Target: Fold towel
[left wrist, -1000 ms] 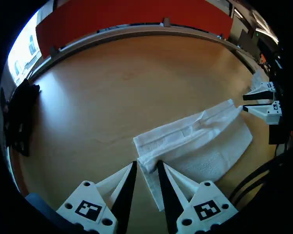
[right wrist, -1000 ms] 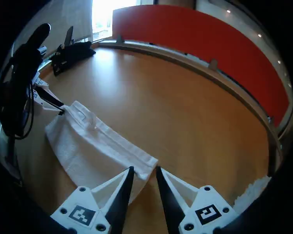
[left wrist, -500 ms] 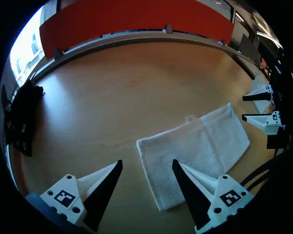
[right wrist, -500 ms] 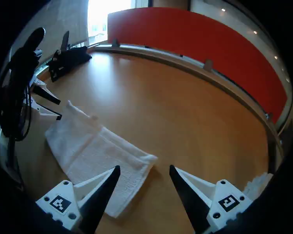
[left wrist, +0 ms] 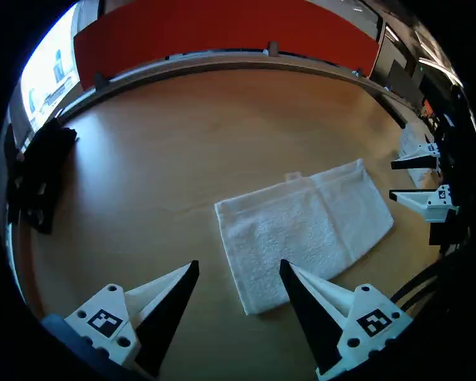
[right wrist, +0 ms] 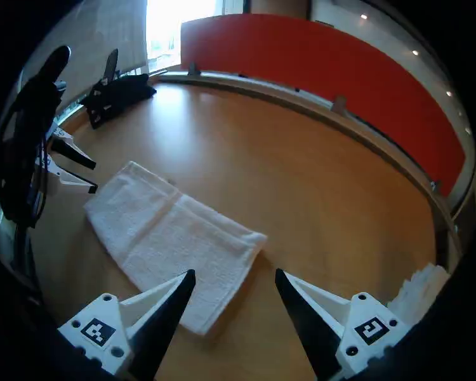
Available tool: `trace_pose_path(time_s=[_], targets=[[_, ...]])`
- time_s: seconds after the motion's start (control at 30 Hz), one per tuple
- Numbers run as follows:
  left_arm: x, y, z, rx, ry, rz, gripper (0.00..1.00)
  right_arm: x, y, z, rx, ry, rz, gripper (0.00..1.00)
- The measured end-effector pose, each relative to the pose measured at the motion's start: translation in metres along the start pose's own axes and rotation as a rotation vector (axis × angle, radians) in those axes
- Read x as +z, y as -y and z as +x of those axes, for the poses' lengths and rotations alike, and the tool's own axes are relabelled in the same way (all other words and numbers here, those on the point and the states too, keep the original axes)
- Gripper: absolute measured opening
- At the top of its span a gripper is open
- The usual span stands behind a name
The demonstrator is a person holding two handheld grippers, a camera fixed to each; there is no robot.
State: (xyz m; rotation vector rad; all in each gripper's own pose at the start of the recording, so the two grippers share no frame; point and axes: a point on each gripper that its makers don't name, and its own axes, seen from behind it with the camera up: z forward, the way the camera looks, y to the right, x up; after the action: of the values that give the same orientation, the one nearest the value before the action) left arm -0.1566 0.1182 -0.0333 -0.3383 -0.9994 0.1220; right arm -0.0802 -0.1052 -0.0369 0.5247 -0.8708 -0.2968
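Left gripper (left wrist: 238,263): fingers stand wide apart and hold nothing; the tips hang over the near short end of the towel (left wrist: 301,222).
Right gripper (right wrist: 233,272): also spread open and empty, at the other short end of the towel.
What changed: one second ago both grippers were pinched on the towel edge and carried a raised fold. Half a second ago they had let go. Now the cloth has settled and the grippers are a little further back.
Towel: it lies flat on the wooden table (left wrist: 174,146), between the two grippers, as a long rectangle of two layers.
Meaning for the task: this fold looks finished and released. I judge a second fold, short end to short end, may follow.
Writing: each finger carries a square black-and-white marker, with no words. The small tab on the far towel edge is too small to read.
Far side: a dark object (left wrist: 41,171) lies near the table rim, and a red panel (left wrist: 225,28) stands behind.
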Motion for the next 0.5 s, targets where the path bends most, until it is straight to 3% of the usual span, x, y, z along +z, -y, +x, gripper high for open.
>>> trace_pose_path(time_s=[0.5], targets=[[-0.021, -0.010, -0.047, -0.042, 0.018, 0.008, 0.94, -0.030, 0.015, -0.044, 0.034, 0.016, -0.010, 0.97]])
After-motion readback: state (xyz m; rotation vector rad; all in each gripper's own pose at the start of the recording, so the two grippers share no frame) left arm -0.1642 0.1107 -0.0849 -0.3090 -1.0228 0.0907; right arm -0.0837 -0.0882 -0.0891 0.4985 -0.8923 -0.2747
